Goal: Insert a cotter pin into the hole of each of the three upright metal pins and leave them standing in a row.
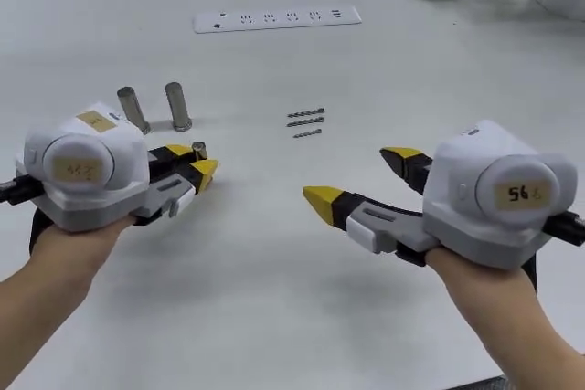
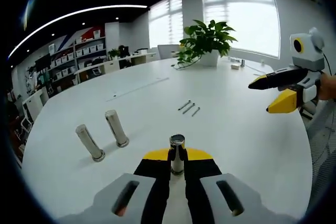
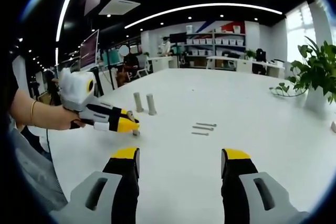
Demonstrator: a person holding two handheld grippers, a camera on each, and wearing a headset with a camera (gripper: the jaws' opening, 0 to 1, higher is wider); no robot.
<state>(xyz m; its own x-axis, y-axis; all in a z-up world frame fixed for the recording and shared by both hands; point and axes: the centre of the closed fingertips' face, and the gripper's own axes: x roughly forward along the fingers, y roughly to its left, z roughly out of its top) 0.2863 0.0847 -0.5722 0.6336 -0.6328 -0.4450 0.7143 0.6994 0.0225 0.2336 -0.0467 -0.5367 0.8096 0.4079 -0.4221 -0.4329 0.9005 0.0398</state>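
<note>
Head view: three cotter pins [image 1: 305, 122] lie loose and side by side on the white bench [image 1: 274, 280], and none is in a hole yet. Well to the left of the cotter pins, two metal pins [image 1: 154, 107] stand upright close together. Nearer the person than those two, the left tool [image 1: 194, 162] has its yellow tips nearly together around a third metal pin [image 1: 199, 147], of which little more than the top shows. On the near right of the cotter pins, the right tool [image 1: 361, 175] is spread wide and holds nothing. A power strip [image 1: 277, 18] lies far beyond the cotter pins.

Left gripper view: the left tool [image 2: 177, 157] is clamped on the third metal pin [image 2: 177, 150], which stands upright between the tips; its foot is hidden. The two metal pins [image 2: 102, 135] stand left of the cotter pins [image 2: 189, 107], and the right tool [image 2: 269, 94] hangs open to their right.

Right gripper view: the right tool [image 3: 181, 157] gapes wide and empty, aimed at the cotter pins [image 3: 202, 128]. The left tool [image 3: 129, 124] is left of them, with the third metal pin [image 3: 136, 131] at its tip near the bench. The two metal pins [image 3: 144, 103] stand beyond it.

As I judge it, the task is barely begun. All three insertions remain to be done, and the third metal pin is apart from the other two, so the row is not yet formed.
</note>
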